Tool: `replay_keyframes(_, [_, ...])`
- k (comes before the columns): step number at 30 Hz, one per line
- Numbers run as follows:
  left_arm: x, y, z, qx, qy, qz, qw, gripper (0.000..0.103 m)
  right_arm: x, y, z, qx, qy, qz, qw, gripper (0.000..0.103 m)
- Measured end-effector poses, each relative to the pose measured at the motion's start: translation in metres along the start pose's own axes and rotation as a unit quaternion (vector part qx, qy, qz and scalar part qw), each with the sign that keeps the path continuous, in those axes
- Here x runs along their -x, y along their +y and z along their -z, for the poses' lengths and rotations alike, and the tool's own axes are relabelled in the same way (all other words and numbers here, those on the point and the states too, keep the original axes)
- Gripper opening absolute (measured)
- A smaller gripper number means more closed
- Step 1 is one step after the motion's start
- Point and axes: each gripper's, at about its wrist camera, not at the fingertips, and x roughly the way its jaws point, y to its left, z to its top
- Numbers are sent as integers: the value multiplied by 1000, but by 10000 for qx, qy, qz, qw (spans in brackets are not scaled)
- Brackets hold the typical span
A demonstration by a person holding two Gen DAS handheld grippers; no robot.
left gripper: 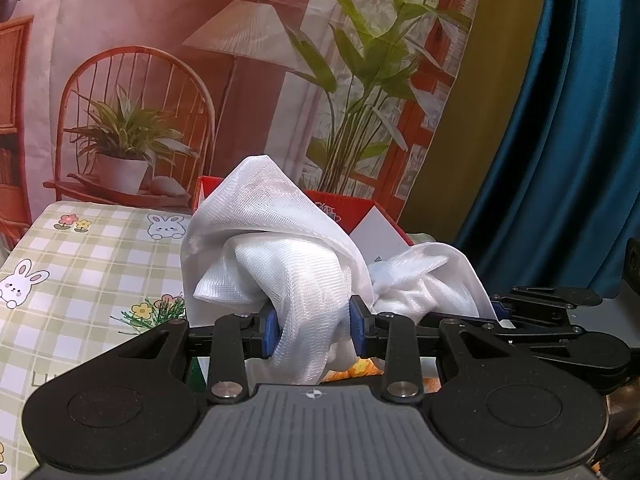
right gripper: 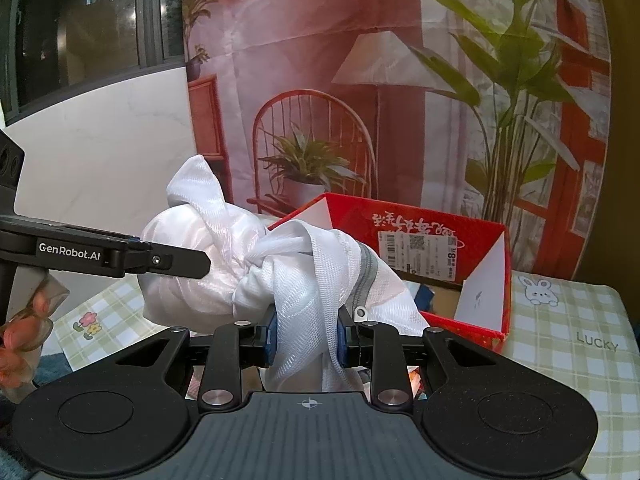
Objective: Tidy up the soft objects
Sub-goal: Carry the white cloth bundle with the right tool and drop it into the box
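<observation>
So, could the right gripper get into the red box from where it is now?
Probably not yet. The right gripper is shut on the white mesh bag, whose bunched fabric hangs between it and the red box; the left gripper grips the same bag. The box's open top itself looks unobstructed.

Mesh laundry bag (right gripper: 304, 280) bunched between left gripper (left gripper: 313, 330) and right gripper (right gripper: 306, 338), above the table (left gripper: 80, 280). Open cardboard box (right gripper: 440, 248) on the table directly behind the bag. Printed backdrop (right gripper: 400, 80) hangs behind the box. Left gripper lies left of right gripper.
</observation>
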Motion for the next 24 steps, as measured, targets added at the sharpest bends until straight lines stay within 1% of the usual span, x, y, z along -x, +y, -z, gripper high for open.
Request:
replay_keyframes(3, [-2, 1, -6, 10, -19, 27, 10000, 36, -1, 0, -2, 37, -30, 36, 10000, 25])
replay_keyframes(6, [-6, 1, -17, -31, -138, 56, 9999, 36, -2, -1, -7, 95, -88, 74, 9999, 25])
replay_keyframes(13, [-39, 9, -58, 94, -304, 154, 9994, 37, -21, -17, -40, 336, -319, 340, 9983, 25])
replay_keyframes(16, [-61, 13, -75, 120, -356, 124, 9992, 38, -41, -29, -60, 487, -413, 572, 9963, 25])
replay_keyframes(19, [-90, 20, -90, 253, -279, 60, 9993, 40, -68, -43, -75, 707, -398, 785, 9936, 25])
replay_keyframes(21, [-108, 27, -96, 322, -174, 34, 9993, 41, -90, -53, -82, 699, -281, 842, 9936, 25])
replay_keyframes(22, [-118, 31, -99, 375, -92, -69, 9992, 41, -99, -56, -84, 675, -214, 870, 9937, 25])
replay_keyframes(24, [-131, 41, -101, 590, 12, -108, 9982, 41, -118, -64, -86, 660, -75, 893, 9938, 25])
